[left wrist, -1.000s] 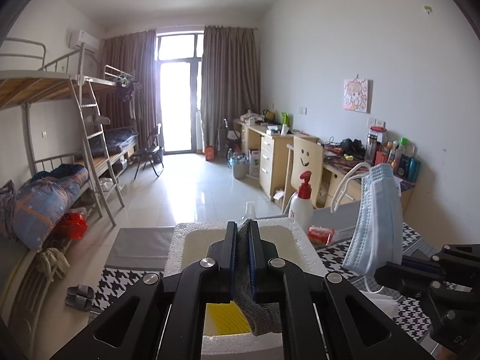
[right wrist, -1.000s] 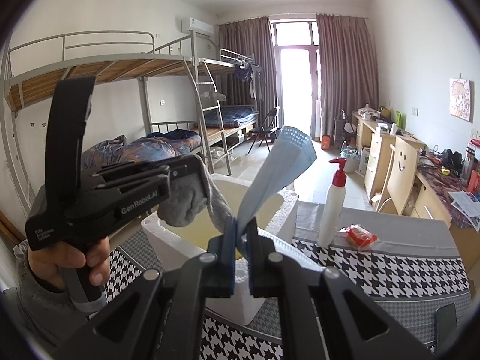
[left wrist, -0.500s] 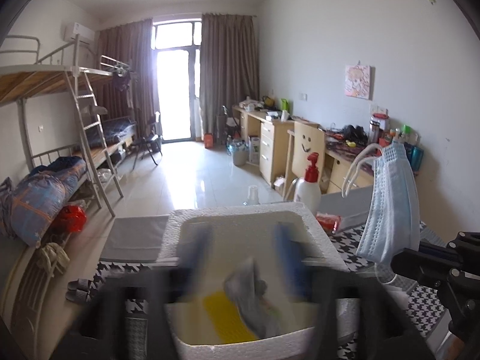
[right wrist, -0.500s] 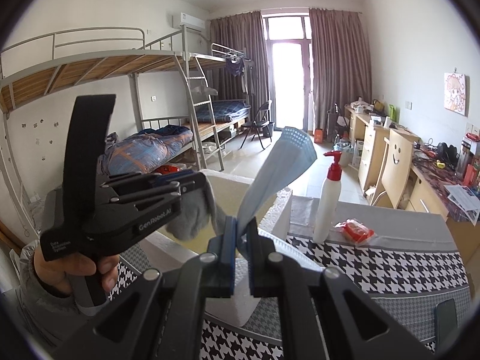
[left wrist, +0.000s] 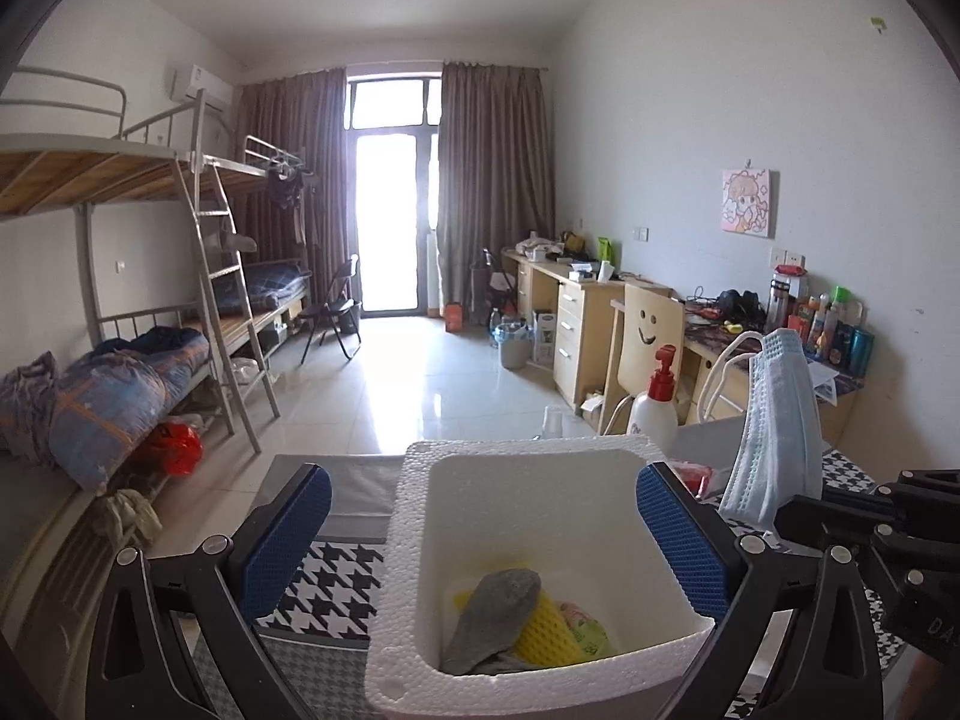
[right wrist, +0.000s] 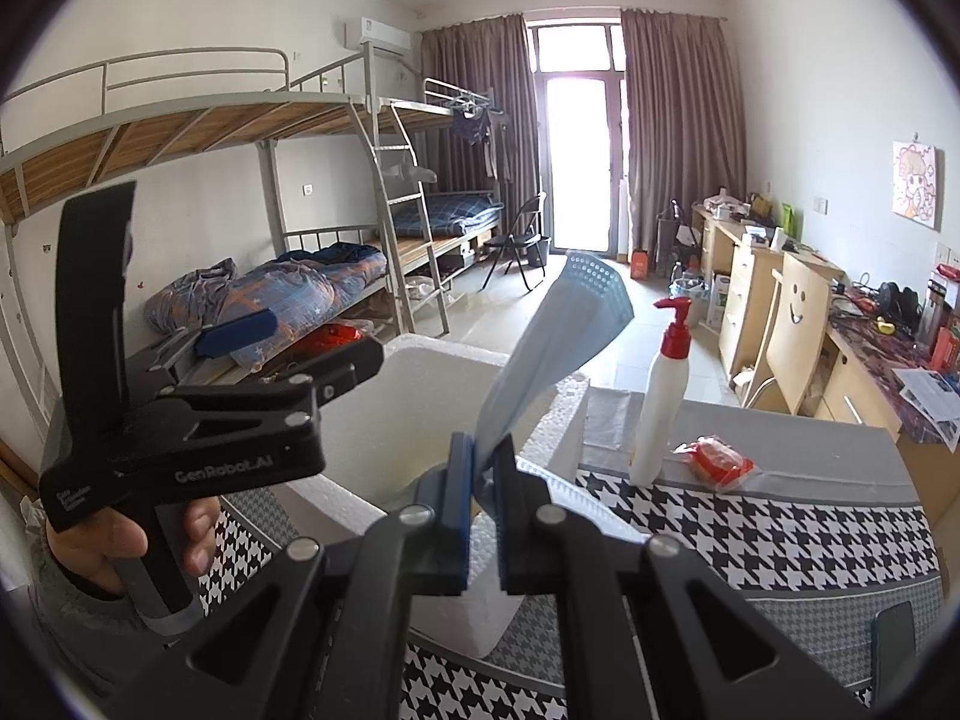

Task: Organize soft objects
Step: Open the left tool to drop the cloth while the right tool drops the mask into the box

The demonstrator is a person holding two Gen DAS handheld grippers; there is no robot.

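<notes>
A: "The left tongs are opening above the foam box, nothing between them; the grey sock lies inside."

B: "The right tongs stay clenched on the blue mask beside it; best carried over the box before release."

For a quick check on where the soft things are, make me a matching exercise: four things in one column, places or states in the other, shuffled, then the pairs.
Things:
1. grey sock
2. blue face mask
3. left gripper
4. pump bottle

Places or states:
A. standing upright on the table's grey cloth
B. lying in the white foam box
C. jaws opening, nothing between them
D. pinched in the right gripper

Pairs: 1-B, 2-D, 3-C, 4-A
</notes>
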